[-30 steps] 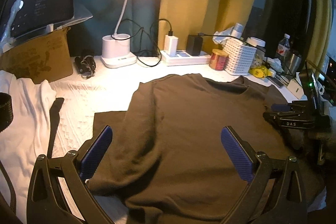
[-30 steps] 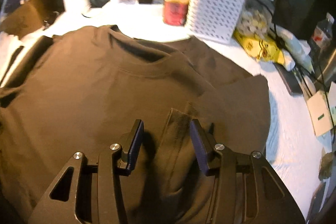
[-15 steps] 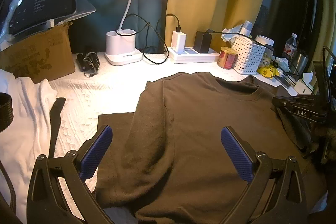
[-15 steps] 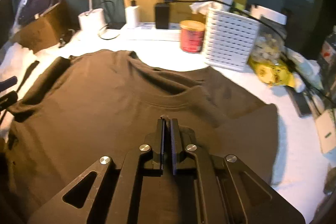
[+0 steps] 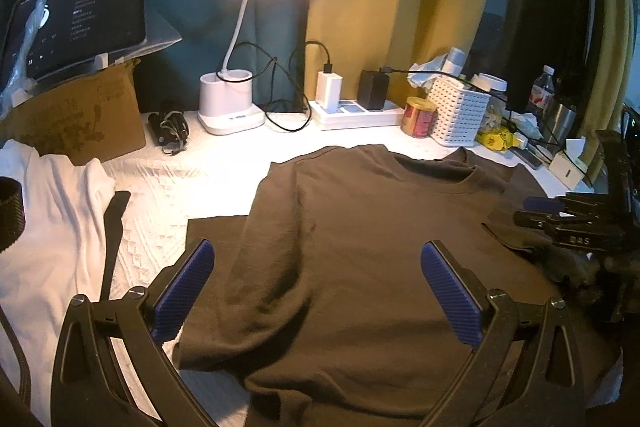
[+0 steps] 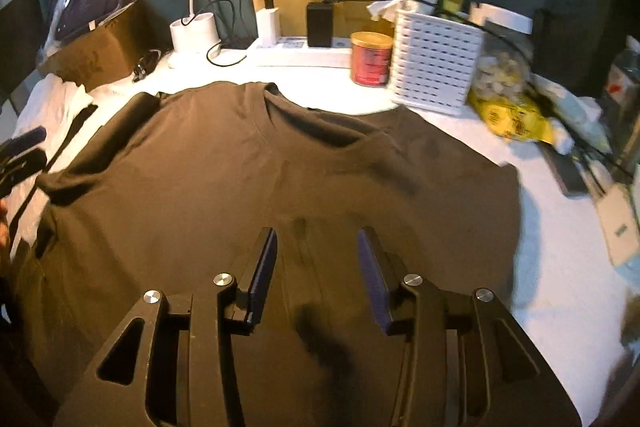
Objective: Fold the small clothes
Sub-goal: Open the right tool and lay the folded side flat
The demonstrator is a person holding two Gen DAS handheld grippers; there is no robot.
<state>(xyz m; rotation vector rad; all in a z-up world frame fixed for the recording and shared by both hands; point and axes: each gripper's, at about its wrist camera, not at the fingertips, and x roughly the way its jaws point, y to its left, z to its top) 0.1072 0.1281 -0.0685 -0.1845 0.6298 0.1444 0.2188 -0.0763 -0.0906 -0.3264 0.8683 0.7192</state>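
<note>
On the tabletop, white and textured, under lamplight:
Shirt: brown shirt, spread flat at centre, collar toward the back wall; one sleeve folded in over the body on the right side, its cuff edge lying on the chest.
Left hand-held gripper: jaws wide apart, blue pads on either side above the shirt's lower half, nothing between them, not touching the cloth as far as can be told.
Right hand-held gripper: jaws opening, about half spread, poised over the folded-in sleeve; a strip of brown cloth lies in the gap between the pads, not pressed by them.
White garment: crumpled at the left edge, beside the shirt, with a dark strap lying across it.
Desk lamp: white base at the back, bent neck, lit head glaring overhead.
Power strip: white, behind the collar, with a white and a black charger plugged in.
Red tin: just beside the white basket, back right, near the collar.
Cardboard box: back left, a dark tablet propped on top.
Yellow packet: right of the basket, among blurred clutter.
</note>
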